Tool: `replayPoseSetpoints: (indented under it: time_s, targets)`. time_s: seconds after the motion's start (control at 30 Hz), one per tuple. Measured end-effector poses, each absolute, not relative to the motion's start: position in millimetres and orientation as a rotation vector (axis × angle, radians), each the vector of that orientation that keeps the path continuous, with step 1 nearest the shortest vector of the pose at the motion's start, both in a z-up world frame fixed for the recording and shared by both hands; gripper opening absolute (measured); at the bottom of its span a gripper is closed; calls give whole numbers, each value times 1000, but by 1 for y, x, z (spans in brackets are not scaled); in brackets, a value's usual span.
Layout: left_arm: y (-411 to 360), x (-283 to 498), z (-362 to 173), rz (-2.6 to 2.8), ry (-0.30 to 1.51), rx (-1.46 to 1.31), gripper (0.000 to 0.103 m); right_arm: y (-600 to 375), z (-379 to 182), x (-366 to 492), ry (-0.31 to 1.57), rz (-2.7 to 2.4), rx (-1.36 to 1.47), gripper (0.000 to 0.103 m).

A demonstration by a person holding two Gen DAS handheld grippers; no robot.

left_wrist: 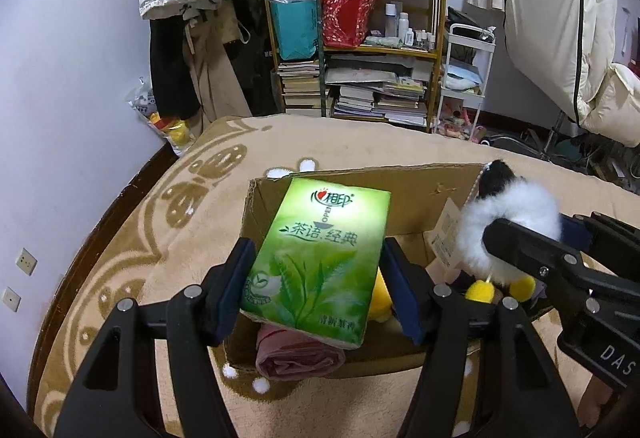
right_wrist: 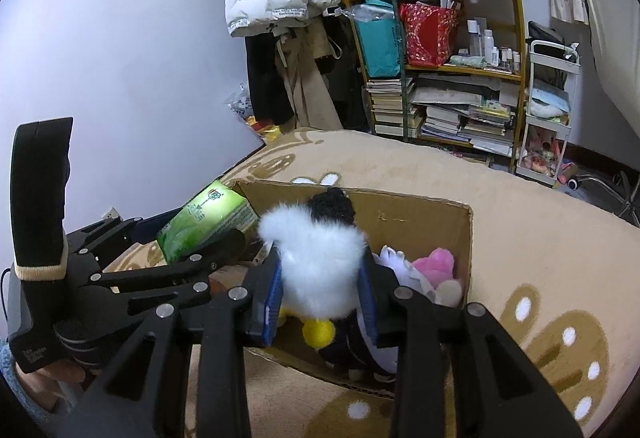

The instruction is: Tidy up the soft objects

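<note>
Left gripper (left_wrist: 318, 280) clamped across the short sides of a green tissue pack (left_wrist: 320, 258), held tilted over the near-left corner of the cardboard box (left_wrist: 360, 173). Light, squashy, slick plastic wrap: likely to bow or slide under a hard squeeze, so mid-pack on the side faces looks like the right hold. Right gripper (right_wrist: 324, 302) nearly closed on a fluffy white plush toy (right_wrist: 316, 262) with black knit cap and yellow feet, hanging over the box's near edge, right of the tissue pack. Very light, fur compresses a lot; pads sunk deep into the body, so grip reads secure but shape gives no firm stop. Inside the box: rolled pink cloth (left_wrist: 300, 356) at the near-left, pink plush (right_wrist: 436, 264) and white plush (right_wrist: 394, 258) toward the right wall. Box sits on a beige patterned blanket (right_wrist: 540, 238). Beyond the box, a cluttered bookshelf (right_wrist: 440, 77) against the wall.
</note>
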State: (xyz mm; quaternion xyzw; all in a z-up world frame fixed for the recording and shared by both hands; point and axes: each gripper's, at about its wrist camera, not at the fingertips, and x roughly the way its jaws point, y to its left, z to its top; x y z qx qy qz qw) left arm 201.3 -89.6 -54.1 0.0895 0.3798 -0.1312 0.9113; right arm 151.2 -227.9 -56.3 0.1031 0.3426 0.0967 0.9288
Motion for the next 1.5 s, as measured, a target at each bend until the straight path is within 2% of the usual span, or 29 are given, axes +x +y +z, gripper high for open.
replayPoseSetpoints:
  time_s: [0.1,0.23,0.4,0.5,0.6,0.67,0.77,1.07,1.5]
  targets:
    - [-87,203,-54,-271,788,172,64,-230,-56,151,701,197,222,37]
    - [-81,201,-49,-261,762,155,81,-233,-53,147,695,198,241,48]
    - [-75,195,-40,-250,756,150,86,-236,-45,142,691,184,242,52]
    - [-70,185,-34,-229,739,158,94,-239,-37,134,683,170,240,69]
    - [-65,168,-24,-197,713,176,95,-238,-26,121,667,137,211,81]
    - [-60,158,-19,-192,702,174,97,-238,-19,114,654,129,205,94]
    - [-53,140,-9,-187,683,178,100,-239,-7,101,636,117,196,102]
    - [-35,93,30,-152,595,168,103,-245,27,57,572,83,192,103]
    - [-10,26,48,-131,522,155,103,-249,36,-14,521,67,195,103]
